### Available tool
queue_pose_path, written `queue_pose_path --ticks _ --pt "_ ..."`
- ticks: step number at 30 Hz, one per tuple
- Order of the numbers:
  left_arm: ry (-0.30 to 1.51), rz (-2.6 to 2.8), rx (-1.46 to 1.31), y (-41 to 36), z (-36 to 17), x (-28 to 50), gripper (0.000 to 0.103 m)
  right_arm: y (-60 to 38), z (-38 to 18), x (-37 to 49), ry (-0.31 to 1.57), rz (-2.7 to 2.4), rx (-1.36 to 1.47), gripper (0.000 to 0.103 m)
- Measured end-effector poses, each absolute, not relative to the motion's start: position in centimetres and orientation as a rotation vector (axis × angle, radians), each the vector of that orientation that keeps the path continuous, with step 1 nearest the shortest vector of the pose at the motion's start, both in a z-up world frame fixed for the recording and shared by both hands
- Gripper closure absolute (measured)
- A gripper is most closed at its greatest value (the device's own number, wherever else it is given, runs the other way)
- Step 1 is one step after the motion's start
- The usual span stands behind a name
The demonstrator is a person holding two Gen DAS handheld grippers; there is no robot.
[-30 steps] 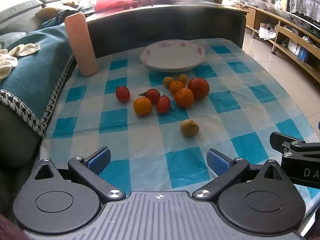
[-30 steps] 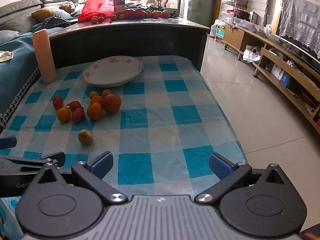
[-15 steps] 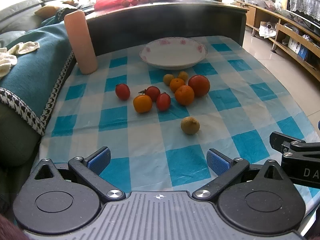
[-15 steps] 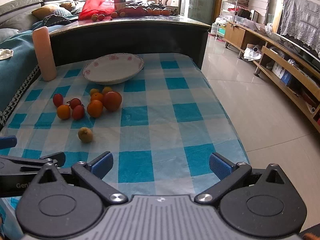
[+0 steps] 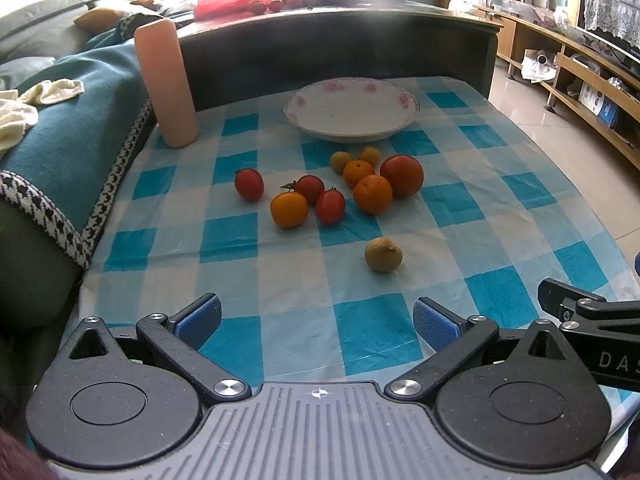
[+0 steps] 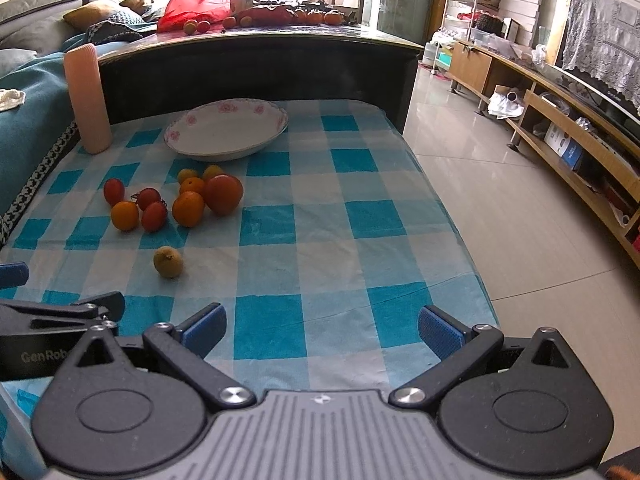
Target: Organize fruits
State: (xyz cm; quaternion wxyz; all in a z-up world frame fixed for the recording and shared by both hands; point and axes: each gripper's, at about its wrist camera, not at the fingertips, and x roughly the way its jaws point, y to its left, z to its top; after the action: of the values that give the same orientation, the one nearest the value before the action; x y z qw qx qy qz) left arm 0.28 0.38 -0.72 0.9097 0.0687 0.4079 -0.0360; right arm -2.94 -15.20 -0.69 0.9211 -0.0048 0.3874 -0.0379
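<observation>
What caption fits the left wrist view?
Open left gripper faces scattered fruits before an empty floral plate.

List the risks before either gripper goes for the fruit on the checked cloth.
1. The round fruits sit touching in a cluster; closing on one may nudge its neighbours and set them rolling.
2. The lone yellow-brown fruit lies apart, nearest the open left gripper; a glancing touch could roll it toward the cloth's edge.
3. The white floral-rimmed plate lies beyond the cluster, so a low carry might clip other fruit.

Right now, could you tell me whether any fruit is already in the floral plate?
No, the floral plate holds nothing; every fruit, like the large tomato, lies on the checkered tablecloth.
</observation>
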Motion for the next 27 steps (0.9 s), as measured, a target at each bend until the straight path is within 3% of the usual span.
queue_pose_path --ticks 27 --pt "0.851 -0.077 0.128 0.58 -0.69 0.25 0.001 -15.28 -0.82 -2.73 0.812 -0.08 -0.003 0.0"
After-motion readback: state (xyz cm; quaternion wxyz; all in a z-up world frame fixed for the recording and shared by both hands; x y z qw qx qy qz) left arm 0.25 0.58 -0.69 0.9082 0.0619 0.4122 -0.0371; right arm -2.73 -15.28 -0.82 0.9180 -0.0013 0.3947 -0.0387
